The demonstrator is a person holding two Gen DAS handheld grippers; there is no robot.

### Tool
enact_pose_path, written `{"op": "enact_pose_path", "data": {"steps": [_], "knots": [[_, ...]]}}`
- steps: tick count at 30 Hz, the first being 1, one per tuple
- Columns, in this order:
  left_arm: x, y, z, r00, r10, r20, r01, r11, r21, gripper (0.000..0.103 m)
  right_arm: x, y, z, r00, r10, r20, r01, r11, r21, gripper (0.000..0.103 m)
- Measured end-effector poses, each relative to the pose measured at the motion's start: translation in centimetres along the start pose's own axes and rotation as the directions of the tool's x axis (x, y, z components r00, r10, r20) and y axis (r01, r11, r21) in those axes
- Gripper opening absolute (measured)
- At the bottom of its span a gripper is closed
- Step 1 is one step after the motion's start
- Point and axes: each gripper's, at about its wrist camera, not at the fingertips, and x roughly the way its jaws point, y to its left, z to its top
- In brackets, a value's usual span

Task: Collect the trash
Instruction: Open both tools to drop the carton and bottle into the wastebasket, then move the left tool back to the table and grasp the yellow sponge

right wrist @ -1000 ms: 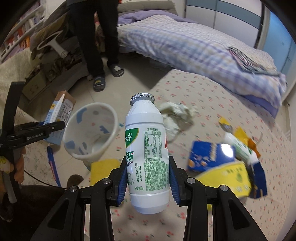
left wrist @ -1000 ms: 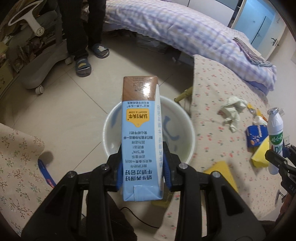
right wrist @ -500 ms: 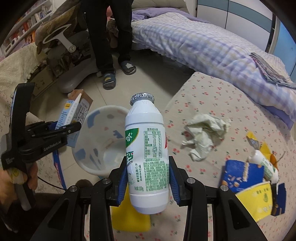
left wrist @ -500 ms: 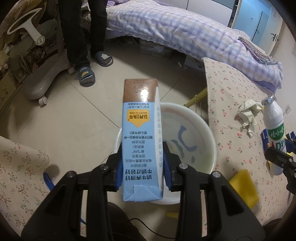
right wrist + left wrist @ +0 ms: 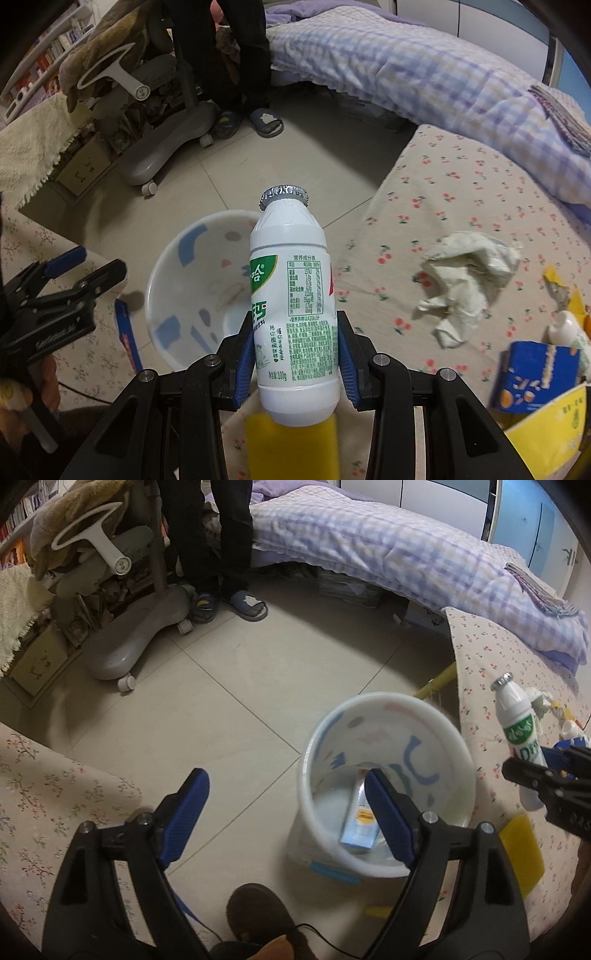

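Hovering over the white waste bin on the floor tiles, the left gripper is spreading its jaws, nothing between them; the milk carton is lying on the bin's bottom. The right gripper is pinching the white yogurt-drink bottle upright by its lower body, cap away from the camera, tilting steeply downward over the near edge of the floral-clothed table, beside the bin, presumably for the next drop. Crumpled tissue and a blue wrapper are awaiting collection toward the table's right edge.
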Motion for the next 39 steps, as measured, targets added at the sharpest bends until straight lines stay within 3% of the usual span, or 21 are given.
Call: {"op": "enact_pose_path", "data": {"steps": [8, 9, 10, 12, 23, 29, 39], "knots": [[0.3, 1.3, 0.1, 1.000, 0.014, -0.011, -0.015, 1.000, -0.024, 0.092, 2.5, 1.5, 1.0, 0.999, 0.032, -0.008, -0.032, 0.999, -0.003, 0.041], [0.3, 1.4, 0.1, 1.000, 0.015, -0.011, -0.016, 0.999, -0.031, 0.095, 2.7, 1.6, 1.1, 0.999, 0.035, -0.004, -0.035, 0.999, -0.001, 0.047], [0.3, 1.4, 0.1, 1.000, 0.016, -0.011, -0.016, 0.999, -0.033, 0.095, 2.9, 1.8, 1.2, 1.000, 0.024, -0.005, -0.024, 1.000, 0.001, 0.061], [0.3, 1.6, 0.0, 1.000, 0.014, -0.017, -0.015, 0.999, -0.037, 0.095, 2.8, 1.9, 1.3, 1.000, -0.007, 0.009, 0.007, 1.000, 0.004, 0.072], [0.1, 0.5, -0.6, 0.999, -0.017, -0.050, 0.016, 1.000, -0.014, 0.099, -0.8, 0.1, 0.2, 0.994, -0.090, 0.062, 0.090, 0.996, 0.005, 0.076], [-0.3, -1.7, -1.3, 0.996, -0.045, -0.072, 0.048, 0.998, 0.040, 0.101, -4.3, -2.6, -1.8, 0.975, -0.204, 0.093, 0.205, 0.979, 0.004, 0.079], [-1.6, -7.3, -2.2, 0.988, -0.108, -0.109, 0.125, 0.980, 0.156, 0.101, -10.6, -8.7, -6.3, 0.946, -0.303, 0.116, 0.298, 0.953, 0.058, 0.081]]}}
